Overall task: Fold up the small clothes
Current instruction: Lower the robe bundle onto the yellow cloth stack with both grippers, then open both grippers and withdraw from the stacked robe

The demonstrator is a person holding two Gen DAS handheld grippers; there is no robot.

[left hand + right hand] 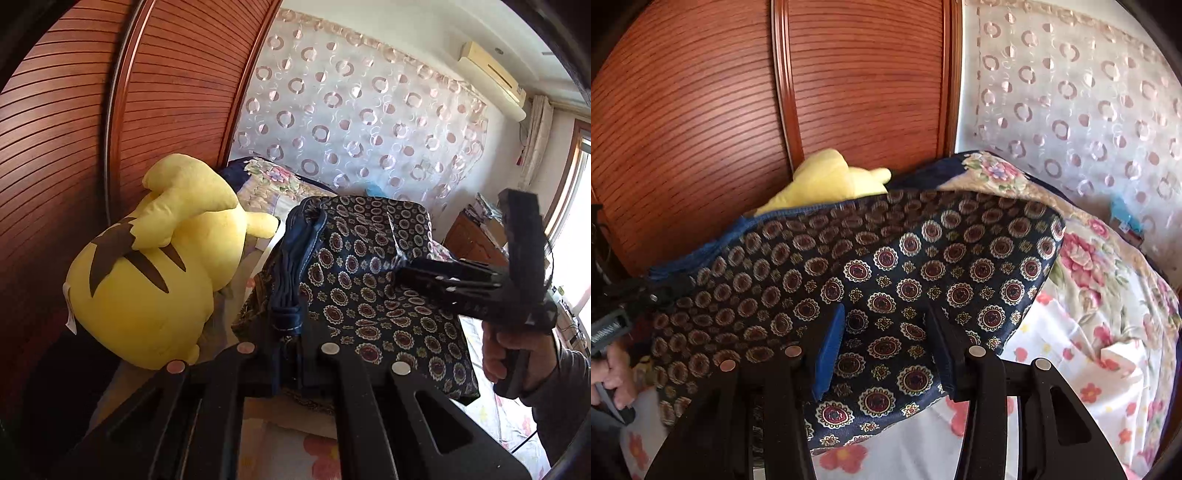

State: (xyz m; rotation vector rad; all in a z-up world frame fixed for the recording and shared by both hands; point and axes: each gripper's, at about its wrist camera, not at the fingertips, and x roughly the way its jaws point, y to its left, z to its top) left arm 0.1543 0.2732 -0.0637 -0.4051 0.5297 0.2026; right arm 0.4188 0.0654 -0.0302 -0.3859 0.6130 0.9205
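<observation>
A dark navy garment with round medallion print (373,280) hangs stretched between my two grippers above the bed; it also fills the right wrist view (886,266). My left gripper (286,354) is shut on its bunched blue waistband edge (291,280). My right gripper (886,332) has its blue-padded fingers (829,354) around the cloth and holds it; it shows from outside in the left wrist view (402,271), pinching the garment's far side. The left gripper is at the left edge of the right wrist view (631,295).
A yellow plush toy (155,266) lies against the brown slatted wardrobe doors (74,129). The bed has a floral sheet (1089,350) and a folded floral quilt (1004,173). A circle-patterned curtain (351,110) hangs behind. A wooden cabinet (476,240) stands at the right.
</observation>
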